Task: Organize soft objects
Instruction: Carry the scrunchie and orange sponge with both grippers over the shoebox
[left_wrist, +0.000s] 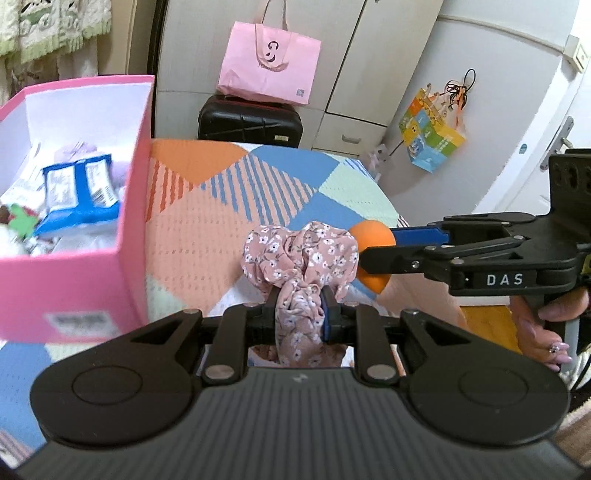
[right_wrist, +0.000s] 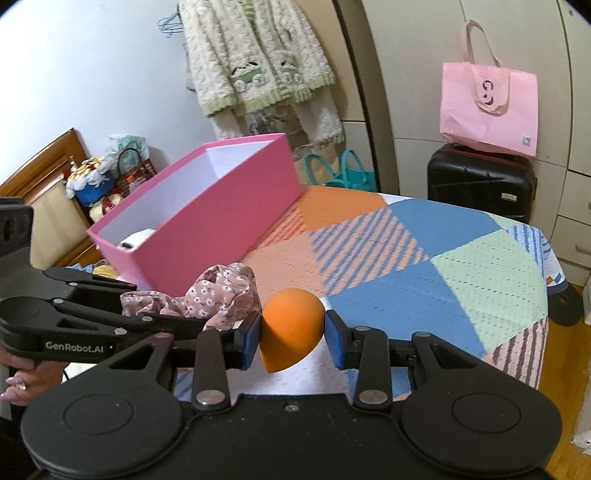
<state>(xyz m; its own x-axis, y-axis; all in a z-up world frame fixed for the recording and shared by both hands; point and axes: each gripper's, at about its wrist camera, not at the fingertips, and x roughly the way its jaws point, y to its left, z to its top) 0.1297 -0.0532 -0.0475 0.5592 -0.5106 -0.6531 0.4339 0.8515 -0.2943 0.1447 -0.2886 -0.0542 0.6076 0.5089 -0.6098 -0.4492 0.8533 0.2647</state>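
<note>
My left gripper (left_wrist: 301, 308) is shut on a pink floral scrunchie (left_wrist: 301, 254), which bunches up above the fingers and hangs below them. The same scrunchie (right_wrist: 221, 291) shows in the right wrist view, held by the left gripper (right_wrist: 207, 317). My right gripper (right_wrist: 293, 338) is shut on an orange teardrop sponge (right_wrist: 291, 328), its blue pads pressing both sides. In the left wrist view the sponge (left_wrist: 373, 243) sits just right of the scrunchie, in the right gripper (left_wrist: 369, 247). Both are held above a patchwork bedspread (left_wrist: 229, 206). A pink box (left_wrist: 122, 236) stands to the left.
The pink box (right_wrist: 207, 218) holds blue-white packets (left_wrist: 79, 188) and other soft items. Beyond the bed stand a black suitcase (left_wrist: 251, 120) with a pink paper bag (left_wrist: 267, 68) on it, white cupboards and a door. A hand (left_wrist: 546, 332) grips the right handle.
</note>
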